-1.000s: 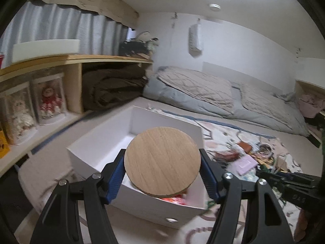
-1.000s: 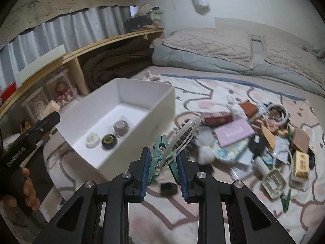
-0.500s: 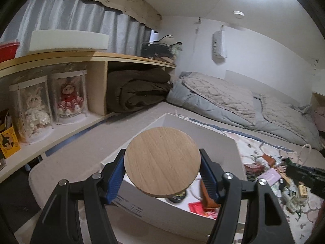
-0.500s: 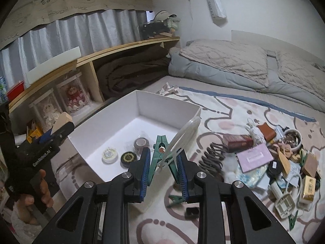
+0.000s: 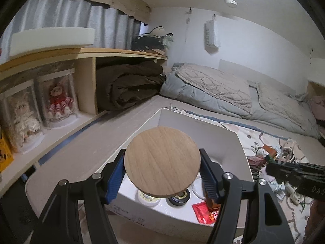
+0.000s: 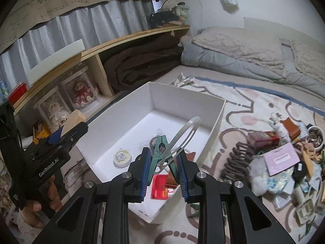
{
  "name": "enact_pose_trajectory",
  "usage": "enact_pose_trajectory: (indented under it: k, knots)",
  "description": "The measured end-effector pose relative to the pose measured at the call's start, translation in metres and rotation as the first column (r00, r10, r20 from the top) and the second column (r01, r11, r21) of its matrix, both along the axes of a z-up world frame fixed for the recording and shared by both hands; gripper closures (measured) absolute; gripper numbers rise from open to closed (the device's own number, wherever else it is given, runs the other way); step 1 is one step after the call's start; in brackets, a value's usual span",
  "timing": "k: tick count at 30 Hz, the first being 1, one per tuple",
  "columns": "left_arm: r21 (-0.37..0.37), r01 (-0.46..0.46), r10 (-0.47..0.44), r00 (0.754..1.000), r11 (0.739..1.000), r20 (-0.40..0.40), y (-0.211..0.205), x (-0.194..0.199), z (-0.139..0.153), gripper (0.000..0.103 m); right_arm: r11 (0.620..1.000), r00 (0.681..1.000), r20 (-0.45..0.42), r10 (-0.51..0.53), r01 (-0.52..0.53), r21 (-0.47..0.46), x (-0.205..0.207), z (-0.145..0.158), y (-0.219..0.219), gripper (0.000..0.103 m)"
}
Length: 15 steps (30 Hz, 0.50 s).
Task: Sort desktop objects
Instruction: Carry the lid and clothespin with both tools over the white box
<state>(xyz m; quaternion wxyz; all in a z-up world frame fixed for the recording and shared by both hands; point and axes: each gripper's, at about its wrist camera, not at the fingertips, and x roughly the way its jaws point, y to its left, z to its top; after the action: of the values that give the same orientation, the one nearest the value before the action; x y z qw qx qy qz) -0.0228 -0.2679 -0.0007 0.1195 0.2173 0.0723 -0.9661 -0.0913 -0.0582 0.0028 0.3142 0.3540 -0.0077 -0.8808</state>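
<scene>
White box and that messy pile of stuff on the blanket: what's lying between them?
In the right wrist view, a dark brown coiled spring-like thing lies on the patterned blanket between the white box and the pile.

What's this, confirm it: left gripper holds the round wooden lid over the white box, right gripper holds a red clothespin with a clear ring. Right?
One detail is off. The clothespin in the right gripper is green, not red, as the right wrist view shows. The rest stands: the left gripper holds the round wooden lid over the white box, and the clear ring sits with the clothespin.
</scene>
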Motion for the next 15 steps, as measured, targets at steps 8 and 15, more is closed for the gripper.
enact_pose_trajectory:
  k: [8, 15]
  knots:
    - [-0.024, 0.058, -0.056, 0.996, 0.998, 0.076, 0.001, -0.038, 0.001, 0.035, 0.998, 0.994, 0.105, 0.043, -0.048, 0.049, -0.020, -0.018, -0.026, 0.076]
    - [-0.051, 0.095, -0.090, 0.991, 0.994, 0.101, 0.007, -0.054, 0.003, 0.035, 0.990, 0.984, 0.160, 0.075, -0.093, 0.106, -0.036, -0.034, -0.051, 0.076]
